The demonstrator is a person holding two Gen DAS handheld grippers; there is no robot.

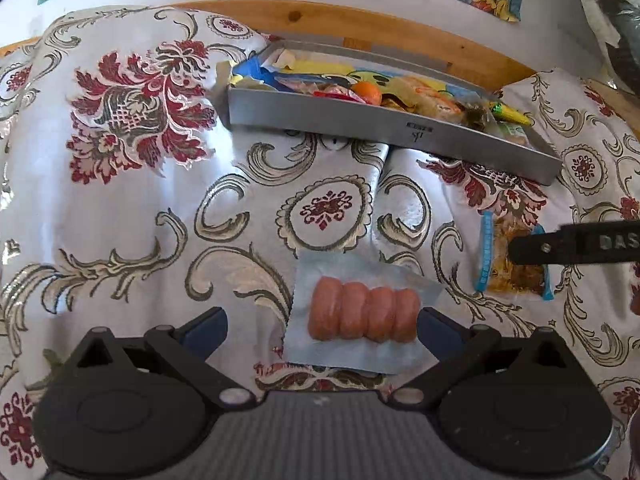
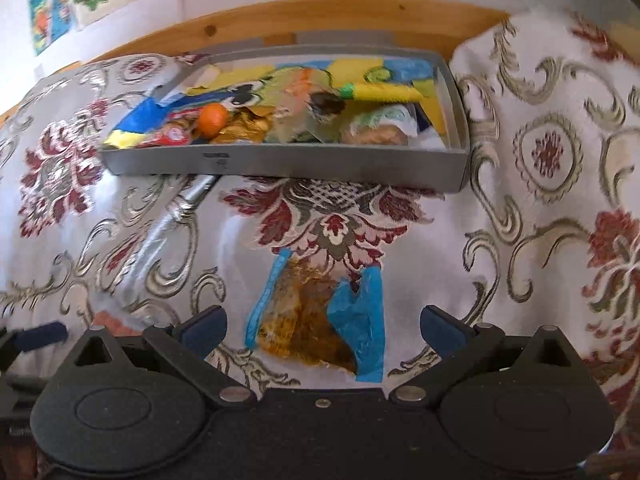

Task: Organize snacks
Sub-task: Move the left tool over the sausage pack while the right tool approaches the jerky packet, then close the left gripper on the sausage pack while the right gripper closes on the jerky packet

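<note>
Pink sausage pack (image 1: 362, 316) lies between the spread jaws of the left gripper (image 1: 322, 330); the right gripper (image 2: 322, 330), jaws likewise spread, straddles a blue-edged snack packet (image 2: 316, 320), grey tray (image 2: 280, 162) beyond.

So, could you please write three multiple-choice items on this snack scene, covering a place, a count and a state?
1. Where does the small orange fruit lie?
A. in the grey rectangular tray
B. on the cloth
C. between tool fingers

2. How many pink sausages show in the clear sausage packet?
A. two
B. four
C. six

3. How is the left tool?
A. shut on the packet
B. open around the packet
C. inside the tray

Answers: 1 A, it sits among wrappers inside the tray; 2 B, four lie side by side; 3 B, its fingers are spread either side.
</note>
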